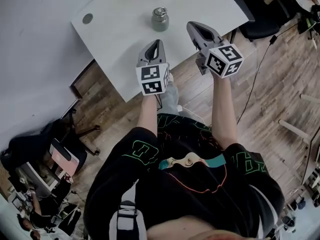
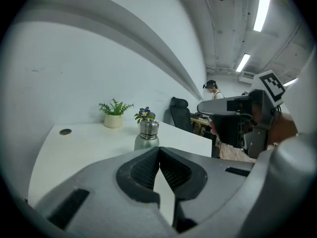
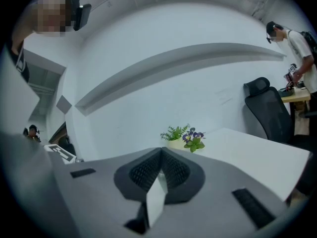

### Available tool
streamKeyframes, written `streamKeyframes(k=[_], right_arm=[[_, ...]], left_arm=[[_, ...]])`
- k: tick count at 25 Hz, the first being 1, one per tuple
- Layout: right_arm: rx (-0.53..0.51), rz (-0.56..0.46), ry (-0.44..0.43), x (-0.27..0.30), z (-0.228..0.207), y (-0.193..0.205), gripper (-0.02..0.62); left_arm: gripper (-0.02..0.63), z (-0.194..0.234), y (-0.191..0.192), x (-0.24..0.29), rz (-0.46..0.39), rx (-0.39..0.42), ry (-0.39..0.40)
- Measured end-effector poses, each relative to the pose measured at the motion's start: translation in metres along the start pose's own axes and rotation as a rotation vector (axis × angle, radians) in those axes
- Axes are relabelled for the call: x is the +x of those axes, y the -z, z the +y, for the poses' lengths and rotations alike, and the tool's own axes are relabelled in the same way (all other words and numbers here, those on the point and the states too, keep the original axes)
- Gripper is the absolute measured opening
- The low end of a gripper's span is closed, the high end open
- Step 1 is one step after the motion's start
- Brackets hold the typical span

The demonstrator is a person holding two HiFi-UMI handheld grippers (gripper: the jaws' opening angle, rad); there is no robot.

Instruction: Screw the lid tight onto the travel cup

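A small steel travel cup (image 1: 160,20) with its lid on stands upright on the white table (image 1: 125,39), far side of centre. In the left gripper view the same travel cup (image 2: 146,135) shows just beyond the jaw tips. My left gripper (image 1: 155,45) hovers over the table's near edge, shut and empty, a short way in front of the cup. My right gripper (image 1: 196,28) is to the cup's right at about the same depth, also shut with nothing held. The left gripper (image 2: 158,150) and right gripper (image 3: 161,151) each show their ribbed pads pressed together.
A potted green plant (image 2: 114,114) and a small purple-flowered plant (image 2: 145,114) stand at the table's far edge. A cable hole (image 1: 87,18) sits at the table's left. A black office chair (image 3: 262,108) stands right of the table. Wooden floor lies below.
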State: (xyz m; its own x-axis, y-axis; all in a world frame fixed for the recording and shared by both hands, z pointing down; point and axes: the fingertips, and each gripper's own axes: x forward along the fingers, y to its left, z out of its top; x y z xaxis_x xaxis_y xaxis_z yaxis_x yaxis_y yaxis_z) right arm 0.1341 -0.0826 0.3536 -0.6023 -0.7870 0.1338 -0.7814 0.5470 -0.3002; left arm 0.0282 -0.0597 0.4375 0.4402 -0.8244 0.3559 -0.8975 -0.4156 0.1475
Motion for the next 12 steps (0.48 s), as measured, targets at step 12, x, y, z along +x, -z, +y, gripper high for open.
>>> streamKeyframes(k=[12], right_arm=[[-0.068,0.136,-0.105,0.069,-0.031,0.016,0.005]], left_arm=[[0.006,0.026,0.018,0.045,0.051,0.006,0.016]])
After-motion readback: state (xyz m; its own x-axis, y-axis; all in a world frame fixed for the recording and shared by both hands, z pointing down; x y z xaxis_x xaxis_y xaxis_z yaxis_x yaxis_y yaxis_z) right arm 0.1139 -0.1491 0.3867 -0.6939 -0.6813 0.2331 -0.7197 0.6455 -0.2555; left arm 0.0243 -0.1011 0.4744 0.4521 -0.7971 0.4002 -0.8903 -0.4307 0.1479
